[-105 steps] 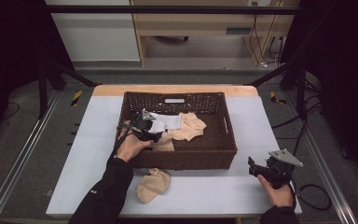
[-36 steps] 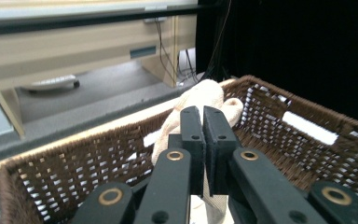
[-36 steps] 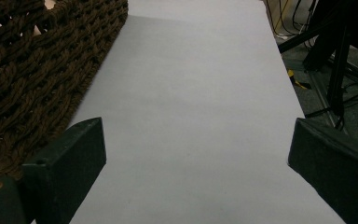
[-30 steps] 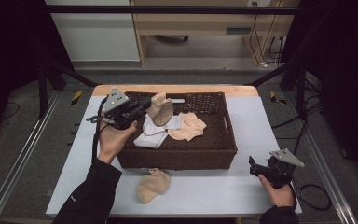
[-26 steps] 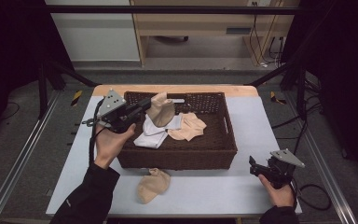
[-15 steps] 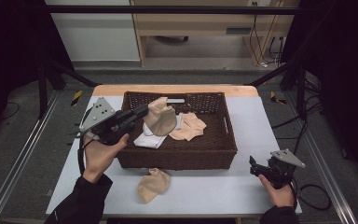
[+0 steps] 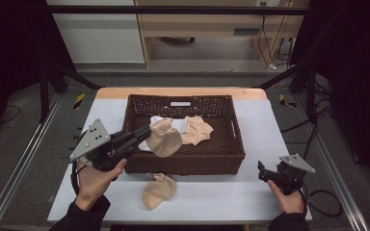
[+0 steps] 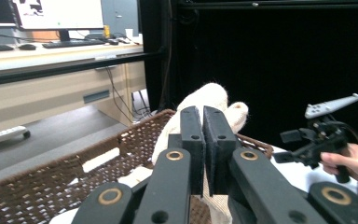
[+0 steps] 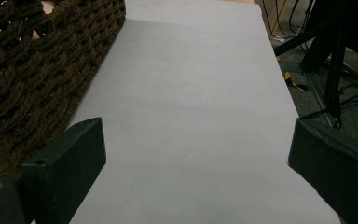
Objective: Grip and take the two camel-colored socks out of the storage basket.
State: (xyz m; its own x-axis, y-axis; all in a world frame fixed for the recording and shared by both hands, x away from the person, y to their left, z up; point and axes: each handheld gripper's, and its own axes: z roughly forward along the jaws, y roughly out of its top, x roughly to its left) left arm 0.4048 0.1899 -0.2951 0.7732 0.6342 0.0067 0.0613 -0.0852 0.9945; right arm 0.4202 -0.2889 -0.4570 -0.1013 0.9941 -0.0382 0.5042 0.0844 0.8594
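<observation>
My left gripper point(image 7: 144, 133) is shut on a beige sock point(image 7: 164, 139), which hangs in the air over the front left corner of the brown wicker basket point(image 7: 183, 163). In the left gripper view the pads point(image 8: 192, 126) pinch the sock point(image 8: 205, 95) above the basket rim point(image 8: 135, 140). Inside the basket lie another beige sock point(image 7: 198, 129) and a white one point(image 7: 178, 124). A third beige sock point(image 7: 158, 190) lies on the table in front of the basket. My right gripper point(image 7: 261, 172) rests open at the front right, its jaws point(image 9: 196, 140) wide over bare table.
The grey table mat point(image 7: 270, 130) has room right of the basket and along its front edge. The basket wall point(image 9: 37, 51) is close on the left in the right gripper view. A metal frame rail point(image 7: 24, 159) runs along the table's left side.
My left gripper has carried the beige sock left and toward the front, from over the basket's middle to its front left corner. The right hand has stayed put.
</observation>
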